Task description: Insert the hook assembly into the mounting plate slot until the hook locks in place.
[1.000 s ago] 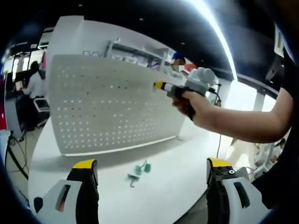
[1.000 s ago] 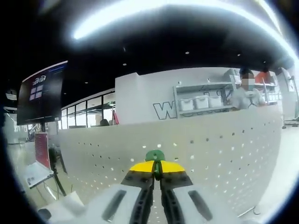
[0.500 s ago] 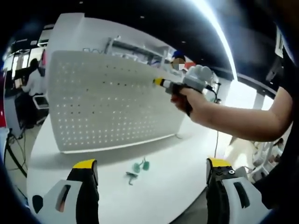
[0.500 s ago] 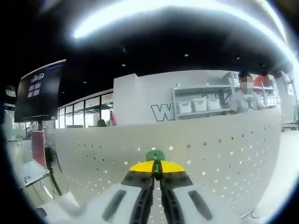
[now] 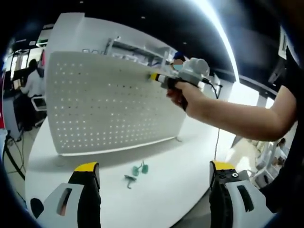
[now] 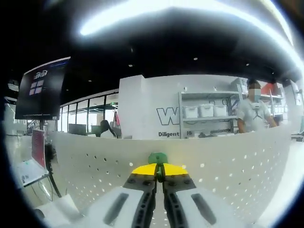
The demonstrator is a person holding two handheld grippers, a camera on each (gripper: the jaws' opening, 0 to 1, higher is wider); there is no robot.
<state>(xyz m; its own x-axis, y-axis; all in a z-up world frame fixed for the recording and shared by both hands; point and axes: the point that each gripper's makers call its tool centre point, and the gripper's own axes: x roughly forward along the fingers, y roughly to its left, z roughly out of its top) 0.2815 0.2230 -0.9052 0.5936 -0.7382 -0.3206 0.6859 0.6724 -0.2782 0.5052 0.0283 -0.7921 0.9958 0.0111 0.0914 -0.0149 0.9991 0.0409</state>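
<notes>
The hook (image 6: 157, 158) sits pinched between my right gripper's (image 6: 158, 172) closed jaws, its green head up against the upper part of the pegboard (image 6: 228, 166). My left gripper (image 5: 151, 172) hangs back over the desk (image 5: 180, 161), jaws wide apart and empty; two more green hooks (image 5: 135, 172) lie on the desk below the pegboard.

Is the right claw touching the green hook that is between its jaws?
Touching. In the right gripper view the right claw has its yellow-tipped jaws shut on the green hook, no gap visible.
</notes>
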